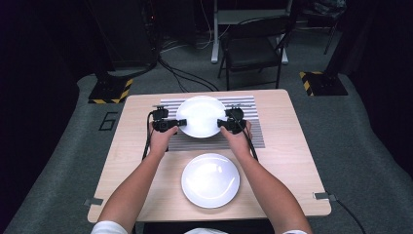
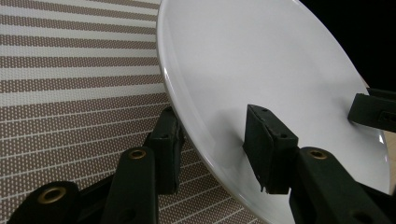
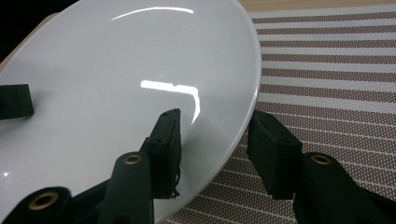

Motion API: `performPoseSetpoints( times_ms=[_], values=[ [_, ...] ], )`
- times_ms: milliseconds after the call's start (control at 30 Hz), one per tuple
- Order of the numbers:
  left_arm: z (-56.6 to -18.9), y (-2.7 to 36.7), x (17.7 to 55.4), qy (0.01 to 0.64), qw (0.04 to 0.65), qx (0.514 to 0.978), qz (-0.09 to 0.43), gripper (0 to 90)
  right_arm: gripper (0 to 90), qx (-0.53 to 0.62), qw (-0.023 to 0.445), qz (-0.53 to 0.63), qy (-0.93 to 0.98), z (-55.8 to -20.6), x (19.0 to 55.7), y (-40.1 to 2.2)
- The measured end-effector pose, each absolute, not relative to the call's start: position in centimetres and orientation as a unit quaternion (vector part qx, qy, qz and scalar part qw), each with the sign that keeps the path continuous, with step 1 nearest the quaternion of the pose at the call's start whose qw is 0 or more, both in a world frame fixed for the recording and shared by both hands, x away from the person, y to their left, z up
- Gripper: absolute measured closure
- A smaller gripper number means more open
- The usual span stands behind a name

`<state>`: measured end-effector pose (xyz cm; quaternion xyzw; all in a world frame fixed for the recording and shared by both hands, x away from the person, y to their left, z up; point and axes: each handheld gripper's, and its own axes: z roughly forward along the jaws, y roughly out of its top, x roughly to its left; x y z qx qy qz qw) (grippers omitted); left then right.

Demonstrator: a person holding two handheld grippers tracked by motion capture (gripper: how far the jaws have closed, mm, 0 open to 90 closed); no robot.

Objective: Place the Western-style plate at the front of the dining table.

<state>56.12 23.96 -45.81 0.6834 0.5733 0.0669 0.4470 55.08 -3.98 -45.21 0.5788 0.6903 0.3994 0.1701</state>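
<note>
Round white ceramic plate (image 1: 200, 116) sits over the striped woven placemat (image 1: 251, 136), clamped at 9 o'clock by the left gripper (image 1: 181, 122) and at 3 o'clock by the right gripper (image 1: 220, 123). Step: two-handed carry. Next move likely requires level, synchronised travel.

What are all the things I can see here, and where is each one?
Held plate: one, white, over the striped mat at the far middle of the table, gripped at its left and right rims.
Near plate: one, white, flat on the table close to the person.
Striped mat: one, brown and pale stripes, on the far half of the table.
Table: one, light wood.
Chair: one, dark, on the floor beyond the table.
Floor plates with yellow-black edges: two, dark, either side of the table's far end.
Left gripper: one, black, shut on the held plate's left rim.
Right gripper: one, black, shut on its right rim.
Forearms: two, bare, coming in from the bottom.
</note>
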Motion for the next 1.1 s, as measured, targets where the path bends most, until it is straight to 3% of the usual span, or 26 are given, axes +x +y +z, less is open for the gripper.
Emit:
performPoseSetpoints(
  times_ms=[1100],
  values=[
    [-48.1, 23.6, 57.4, 0.584, 0.436, 0.681, 0.074, 57.1, 54.8, 0.589, 0.174, 0.374, 0.695, -47.2, 56.6, -3.4]
  ],
)
